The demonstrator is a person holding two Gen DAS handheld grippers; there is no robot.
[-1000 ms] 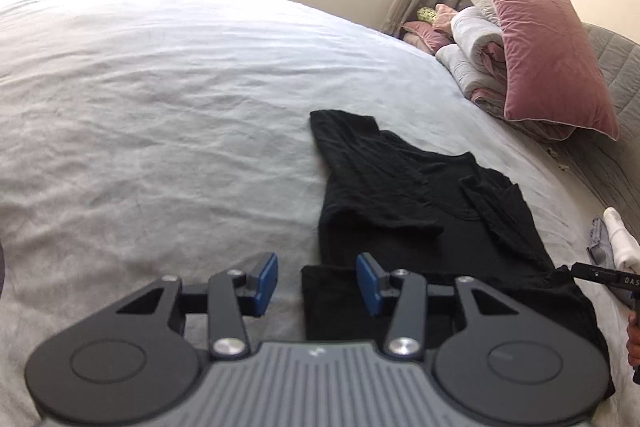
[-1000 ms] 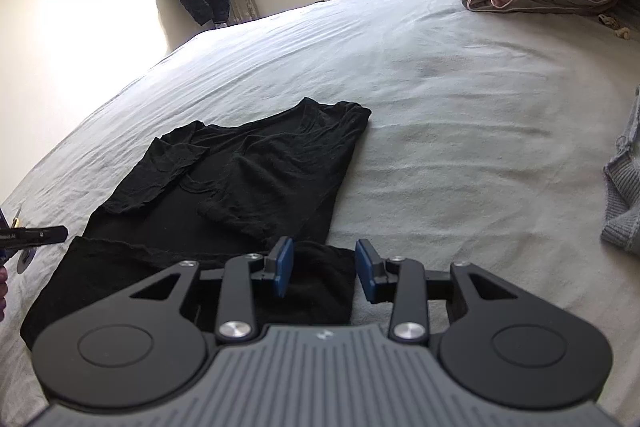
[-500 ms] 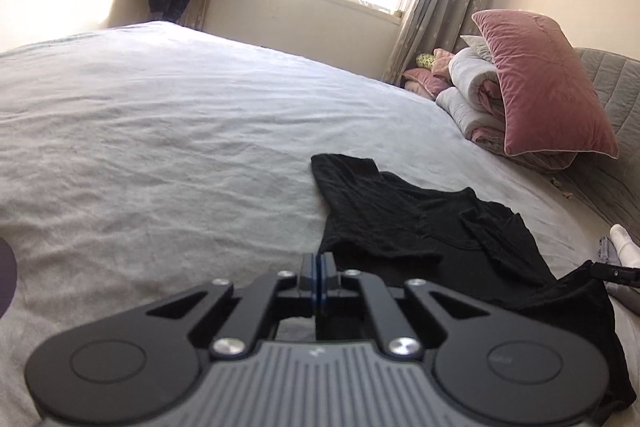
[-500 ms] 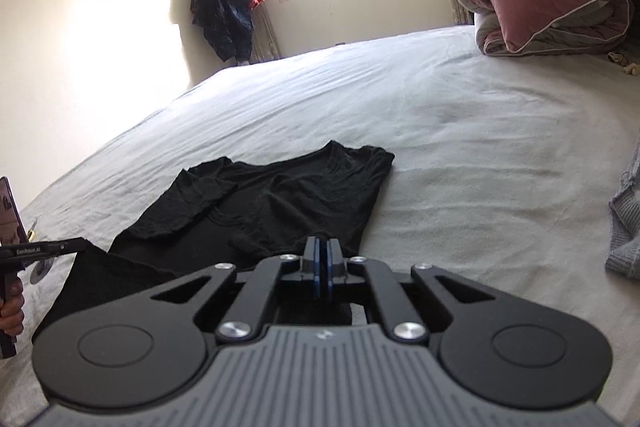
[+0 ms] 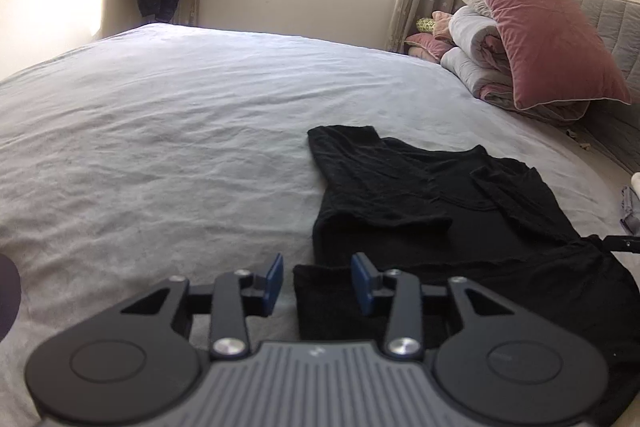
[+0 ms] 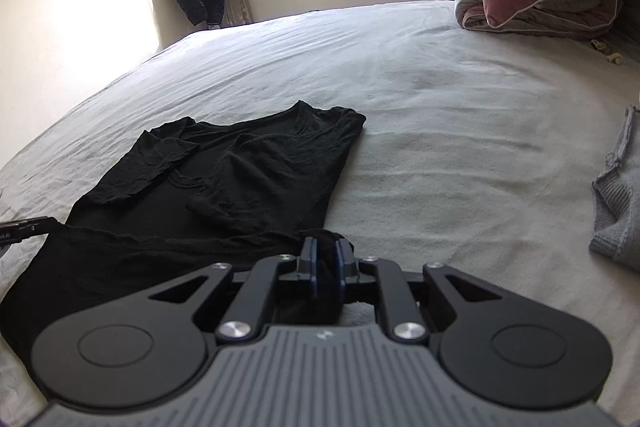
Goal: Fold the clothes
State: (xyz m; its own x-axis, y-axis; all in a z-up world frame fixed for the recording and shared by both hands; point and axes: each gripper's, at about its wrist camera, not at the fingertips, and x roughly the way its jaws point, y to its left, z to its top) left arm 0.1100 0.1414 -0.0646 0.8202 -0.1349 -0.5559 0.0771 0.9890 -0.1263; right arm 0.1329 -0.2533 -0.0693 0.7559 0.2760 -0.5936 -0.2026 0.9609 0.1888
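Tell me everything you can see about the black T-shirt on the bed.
The black T-shirt is thin, crinkled knit, lying flat on the grey bedsheet, neck end toward the window. Both short sleeves are folded inward over the chest. The bottom hem is doubled up into a band nearest the cameras. The right claw, opening, has a bunched hem corner between its pads; the left claw, also opening, straddles the other corner without pressing it.

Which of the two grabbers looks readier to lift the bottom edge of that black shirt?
Probably the right gripper: its opening jaws have black shirt hem bunched between them. The left gripper, also opening, stands wider, the hem corner loose between its pads.
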